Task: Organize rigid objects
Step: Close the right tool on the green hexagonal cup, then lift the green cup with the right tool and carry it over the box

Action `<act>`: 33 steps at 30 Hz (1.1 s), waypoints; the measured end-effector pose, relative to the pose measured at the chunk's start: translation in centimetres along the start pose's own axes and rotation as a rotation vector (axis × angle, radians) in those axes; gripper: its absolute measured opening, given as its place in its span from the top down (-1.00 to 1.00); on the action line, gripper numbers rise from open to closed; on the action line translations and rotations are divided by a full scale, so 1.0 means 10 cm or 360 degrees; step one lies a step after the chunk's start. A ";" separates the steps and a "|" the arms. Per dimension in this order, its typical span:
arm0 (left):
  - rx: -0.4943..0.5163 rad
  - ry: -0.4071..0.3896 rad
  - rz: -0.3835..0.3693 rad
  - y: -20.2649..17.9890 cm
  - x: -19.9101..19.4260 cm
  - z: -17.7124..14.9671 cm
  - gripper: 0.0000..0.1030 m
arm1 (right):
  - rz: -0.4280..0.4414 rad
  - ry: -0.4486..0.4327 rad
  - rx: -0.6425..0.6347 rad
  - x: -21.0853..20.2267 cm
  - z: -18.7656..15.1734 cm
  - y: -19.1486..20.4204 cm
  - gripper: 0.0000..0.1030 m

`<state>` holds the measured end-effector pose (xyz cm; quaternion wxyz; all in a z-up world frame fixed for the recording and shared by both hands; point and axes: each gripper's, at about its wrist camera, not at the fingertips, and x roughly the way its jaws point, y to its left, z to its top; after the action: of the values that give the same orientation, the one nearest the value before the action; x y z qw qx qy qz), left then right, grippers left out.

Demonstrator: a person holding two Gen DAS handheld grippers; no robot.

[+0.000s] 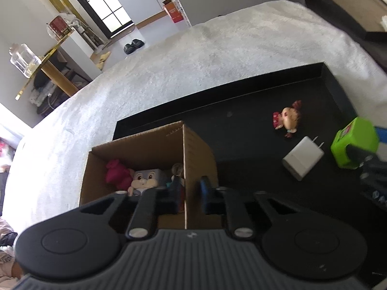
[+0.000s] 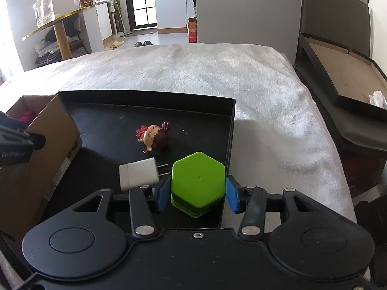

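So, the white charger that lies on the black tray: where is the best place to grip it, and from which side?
Probably across the white charger body's two broad flat faces, coming from above. It lies flat on the black tray, prongs toward the green hexagonal box; avoid the thin prongs.

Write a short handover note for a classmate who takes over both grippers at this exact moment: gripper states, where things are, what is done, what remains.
Left gripper: open, empty, straddling the right wall of the cardboard box.
Right gripper: fingers on either side of the green hexagonal container; whether it is clamped or lifted cannot be told.
Done: the box already holds a bunny toy, a pink plush and another small figure.
Left: on the black tray lie a doll figure on its side and a white charger, apart from each other. Likely next: box the green container, then these two.
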<state>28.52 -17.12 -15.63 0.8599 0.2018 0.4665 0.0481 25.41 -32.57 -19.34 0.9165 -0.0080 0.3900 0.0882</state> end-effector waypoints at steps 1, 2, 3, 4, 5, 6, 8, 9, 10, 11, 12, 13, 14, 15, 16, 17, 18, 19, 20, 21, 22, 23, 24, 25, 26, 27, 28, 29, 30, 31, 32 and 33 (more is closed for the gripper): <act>-0.0005 -0.0010 -0.0010 0.01 -0.03 0.00 0.77 | -0.0002 0.0004 -0.0007 0.00 0.00 0.02 0.09; -0.0011 -0.0021 -0.0020 0.02 -0.06 0.00 0.78 | -0.0004 0.0007 -0.0012 -0.01 -0.01 0.03 0.09; -0.0018 -0.0031 -0.0030 0.03 -0.09 0.01 0.78 | 0.0000 0.0007 -0.0011 -0.02 -0.01 0.04 0.09; -0.0028 -0.0038 -0.0041 0.04 -0.11 0.01 0.78 | 0.0004 0.0007 -0.0005 -0.05 0.00 0.05 0.09; -0.0040 -0.0041 -0.0052 0.06 -0.14 0.00 0.78 | 0.0010 0.0007 0.0004 -0.07 0.01 0.05 0.09; -0.0053 -0.0042 -0.0062 0.08 -0.15 0.00 0.78 | 0.0015 0.0005 0.0013 -0.10 0.02 0.05 0.09; -0.0078 -0.0044 -0.0083 0.11 -0.18 -0.01 0.78 | 0.0011 -0.0003 0.0020 -0.16 0.05 0.05 0.09; -0.0090 -0.0046 -0.0091 0.13 -0.21 -0.02 0.78 | 0.0006 -0.0009 0.0023 -0.20 0.07 0.05 0.09; -0.0100 -0.0050 -0.0099 0.16 -0.23 -0.03 0.78 | 0.0003 -0.0014 0.0027 -0.23 0.08 0.05 0.09; -0.0110 -0.0052 -0.0108 0.18 -0.25 -0.04 0.78 | 0.0001 -0.0019 0.0034 -0.27 0.10 0.05 0.09; -0.0118 -0.0053 -0.0116 0.21 -0.27 -0.04 0.78 | 0.0001 -0.0022 0.0041 -0.30 0.10 0.05 0.09; -0.0127 -0.0050 -0.0126 0.23 -0.29 -0.05 0.77 | 0.0000 -0.0024 0.0050 -0.34 0.11 0.06 0.09; -0.0137 -0.0046 -0.0139 0.26 -0.31 -0.06 0.77 | -0.0001 -0.0027 0.0055 -0.37 0.12 0.07 0.09; -0.0149 -0.0047 -0.0148 0.29 -0.33 -0.08 0.77 | 0.0000 -0.0030 0.0059 -0.41 0.12 0.09 0.09; -0.0159 -0.0049 -0.0154 0.32 -0.35 -0.09 0.73 | 0.0001 -0.0034 0.0059 -0.43 0.13 0.10 0.09; -0.0167 -0.0051 -0.0152 0.35 -0.38 -0.10 0.71 | 0.0002 -0.0041 0.0055 -0.47 0.14 0.13 0.09; -0.0175 -0.0054 -0.0154 0.38 -0.40 -0.11 0.71 | 0.0003 -0.0046 0.0050 -0.50 0.16 0.15 0.09; -0.0181 -0.0054 -0.0157 0.42 -0.42 -0.13 0.70 | 0.0005 -0.0056 0.0043 -0.53 0.18 0.18 0.09; -0.0190 -0.0053 -0.0160 0.46 -0.44 -0.14 0.70 | 0.0007 -0.0065 0.0035 -0.56 0.20 0.21 0.09; -0.0199 -0.0052 -0.0161 0.49 -0.45 -0.15 0.70 | 0.0009 -0.0073 0.0028 -0.59 0.22 0.24 0.09; -0.0213 -0.0051 -0.0159 0.53 -0.47 -0.16 0.67 | 0.0011 -0.0080 0.0021 -0.61 0.25 0.27 0.09; -0.0226 -0.0050 -0.0159 0.57 -0.48 -0.18 0.63 | 0.0016 -0.0089 0.0012 -0.64 0.27 0.31 0.09; -0.0238 -0.0049 -0.0161 0.60 -0.49 -0.19 0.59 | 0.0018 -0.0095 0.0006 -0.65 0.29 0.34 0.09; -0.0251 -0.0046 -0.0164 0.65 -0.50 -0.21 0.48 | 0.0023 -0.0102 0.0000 -0.68 0.31 0.37 0.09; -0.0263 -0.0045 -0.0163 0.69 -0.51 -0.22 0.33 | 0.0029 -0.0109 -0.0007 -0.70 0.34 0.40 0.09; -0.0271 -0.0046 -0.0158 0.72 -0.51 -0.23 0.23 | 0.0034 -0.0115 -0.0015 -0.72 0.36 0.43 0.09; -0.0277 -0.0049 -0.0148 0.76 -0.52 -0.24 0.10 | 0.0037 -0.0120 -0.0022 -0.74 0.37 0.47 0.09; -0.0280 -0.0059 -0.0137 0.79 -0.54 -0.25 0.05 | 0.0039 -0.0125 -0.0030 -0.75 0.39 0.49 0.09; -0.0287 -0.0073 -0.0127 0.84 -0.55 -0.26 0.04 | 0.0042 -0.0130 -0.0041 -0.77 0.41 0.53 0.09; -0.0295 -0.0080 -0.0118 0.87 -0.56 -0.26 0.02 | 0.0044 -0.0134 -0.0050 -0.78 0.42 0.56 0.09; -0.0308 -0.0084 -0.0109 0.91 -0.57 -0.27 -0.01 | 0.0046 -0.0137 -0.0060 -0.80 0.43 0.60 0.09; -0.0321 -0.0083 -0.0105 0.96 -0.57 -0.28 -0.01 | 0.0049 -0.0140 -0.0070 -0.81 0.44 0.64 0.09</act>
<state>23.99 -9.06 -8.73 0.8888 0.0998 0.4431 0.0613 21.96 -27.16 -10.12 0.9309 -0.0183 0.3475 0.1110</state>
